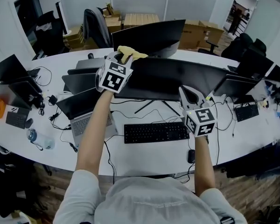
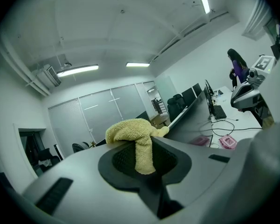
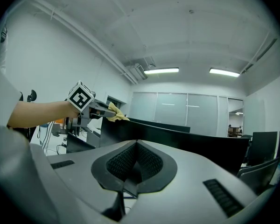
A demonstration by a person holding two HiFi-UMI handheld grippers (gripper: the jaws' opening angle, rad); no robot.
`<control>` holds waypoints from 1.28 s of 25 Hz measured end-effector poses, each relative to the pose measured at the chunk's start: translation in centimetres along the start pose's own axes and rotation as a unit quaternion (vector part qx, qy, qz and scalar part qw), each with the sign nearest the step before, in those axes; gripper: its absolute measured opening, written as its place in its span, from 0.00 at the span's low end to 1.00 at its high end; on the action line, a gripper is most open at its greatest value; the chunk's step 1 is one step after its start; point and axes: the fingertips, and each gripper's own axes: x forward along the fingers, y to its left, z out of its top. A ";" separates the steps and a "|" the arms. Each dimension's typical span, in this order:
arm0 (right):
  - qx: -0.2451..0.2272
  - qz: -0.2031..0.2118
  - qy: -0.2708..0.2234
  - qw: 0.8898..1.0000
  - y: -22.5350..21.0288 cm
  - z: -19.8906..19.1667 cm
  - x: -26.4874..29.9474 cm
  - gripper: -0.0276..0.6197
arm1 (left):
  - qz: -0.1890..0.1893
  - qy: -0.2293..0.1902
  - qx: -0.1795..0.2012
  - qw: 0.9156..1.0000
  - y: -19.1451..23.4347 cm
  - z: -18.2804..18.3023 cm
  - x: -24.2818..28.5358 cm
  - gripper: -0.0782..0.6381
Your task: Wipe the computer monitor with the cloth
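**Item 1. L gripper** (image 1: 120, 59): jaws were clamped narrow on the cloth (image 1: 130, 54). Its own view showed a yellow terry strip hanging down btwn the pads (image 2: 165, 158), w/ the rest bunched over the jaw tips. Gripper (image 2: 144, 158) was held up at the top edge of the monitor (image 1: 177, 78).

**Item 2. Cloth** (image 2: 133, 134): yellow, crumpled. It sat at the L gripper's tips, spilling just past them. From the R gripper's view it (image 3: 115, 113) lay at the monitor's upper L corner. Contact w/ the screen face couldn't be told.

**Item 3. Monitor** (image 3: 177, 136): wide, dark, switched off. Top edge ran just beyond the L gripper's tips and off to that gripper's right (image 2: 191, 120). Directly ahead of the R gripper.

**Item 4. R gripper** (image 1: 189, 94): jaws were brought together w/ nothing btwn them (image 3: 135, 161). It was held low in front of the monitor's lower R part, well apart from the L gripper (image 3: 95, 110), which showed up and to its left.

**Item 5. Misc., same desk** (image 1: 144, 157): keyboard (image 1: 156, 132) below and L of the R gripper; mouse (image 1: 191, 156) near that gripper's wrist; laptop (image 1: 84, 107) below the L gripper; second monitor (image 1: 149, 35) beyond the L gripper's tips.
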 end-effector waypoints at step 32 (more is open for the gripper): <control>-0.010 -0.056 0.017 0.998 -6.1 -0.9 -15.4 0.08 | 0.050 -0.051 -0.074 0.995 -6.8 -0.2 -13.1 0.21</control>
